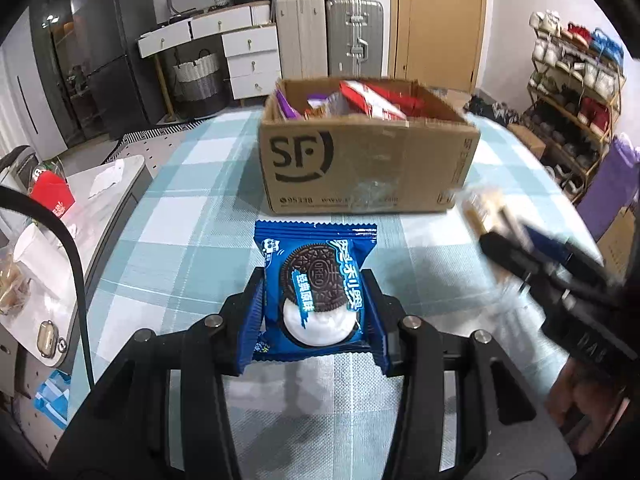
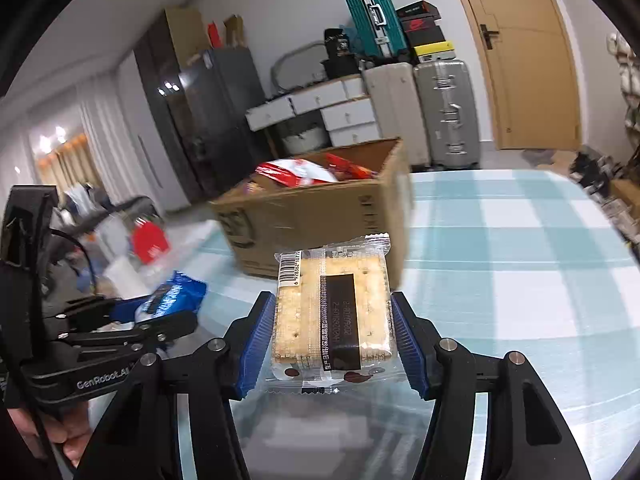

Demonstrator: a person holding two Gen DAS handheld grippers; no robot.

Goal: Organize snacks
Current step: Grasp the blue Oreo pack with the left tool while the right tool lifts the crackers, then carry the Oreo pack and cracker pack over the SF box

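Observation:
My left gripper (image 1: 314,300) is shut on a blue Oreo packet (image 1: 316,284) and holds it above the checked tablecloth, short of the open cardboard SF box (image 1: 368,160). The box holds several red and purple snack packets. My right gripper (image 2: 332,328) is shut on a clear cracker packet (image 2: 332,312), held above the table near the box (image 2: 316,216). In the left wrist view the right gripper (image 1: 488,216) with the crackers is blurred at the right. In the right wrist view the left gripper (image 2: 176,312) with the blue packet is at the left.
The table with the blue-white checked cloth (image 1: 192,184) carries the box at its far middle. A side table (image 1: 104,184) with a red carton and cups stands to the left. Suitcases, drawers and a shoe rack (image 1: 576,92) line the room behind.

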